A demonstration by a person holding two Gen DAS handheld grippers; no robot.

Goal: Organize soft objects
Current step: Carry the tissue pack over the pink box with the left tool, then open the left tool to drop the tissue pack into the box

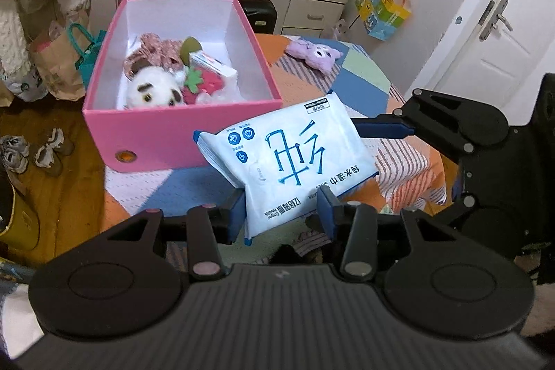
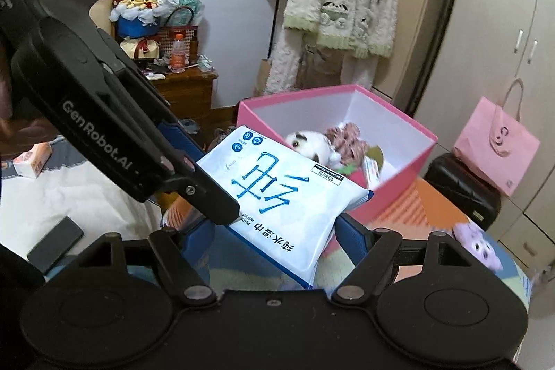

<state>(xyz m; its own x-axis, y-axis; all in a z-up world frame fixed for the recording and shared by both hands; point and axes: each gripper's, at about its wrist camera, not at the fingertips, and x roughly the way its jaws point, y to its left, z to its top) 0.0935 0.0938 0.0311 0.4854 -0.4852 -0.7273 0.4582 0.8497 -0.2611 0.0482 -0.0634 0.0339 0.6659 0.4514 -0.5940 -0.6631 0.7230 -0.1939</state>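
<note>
The left gripper squeezes the short end of the pack of wet wipes, and the right gripper clamps its long sides, so the floppy pack does not sag. Both point slanting down at the pink box, with the pack in the air just before it. A purple plush lies on the blanket beyond.

panda plush half hidden by box wall
</note>
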